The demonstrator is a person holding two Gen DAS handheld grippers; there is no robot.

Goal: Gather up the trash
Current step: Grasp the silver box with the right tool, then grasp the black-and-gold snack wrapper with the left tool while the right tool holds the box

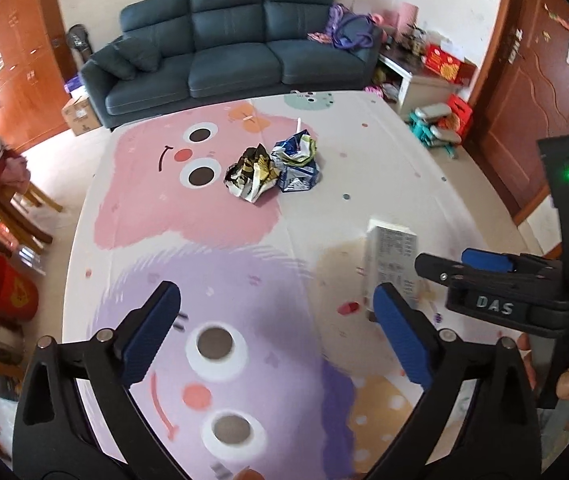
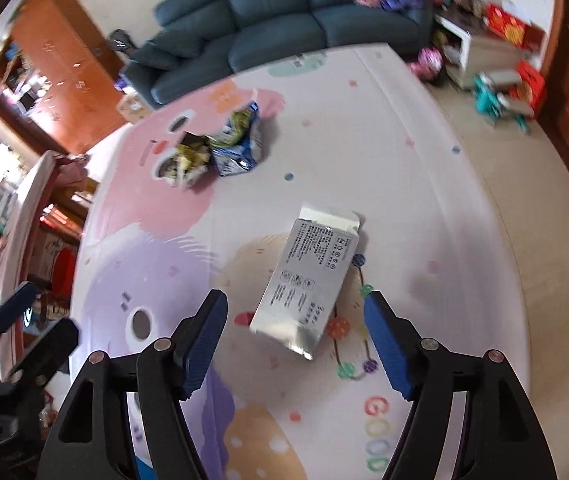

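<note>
Two handheld grippers, left gripper [image 1: 276, 322] and right gripper [image 2: 295, 330], built of black plastic with triangular cut-outs and silver round pivot pins. Blue ribbed pads lining the jaws. White "DAS" lettering and a lit green lamp on the right one's body.

Count, floor mat [image 2: 424, 184]: 1, pastel cartoon print
Trash on mat: 3 pieces total
- crumpled wrappers: 2, touching each other; one black-and-gold [image 1: 249, 174], one blue-and-white [image 1: 295, 164]
- flattened silver carton [image 2: 308, 280]: 1, lying well apart from the wrappers

Grippers: 2, left gripper [image 1: 276, 334] and right gripper [image 2: 295, 344], two blue-padded fingers each, 4 fingers total

Sofa [image 1: 228, 40]: 1, three seat cushions
</note>
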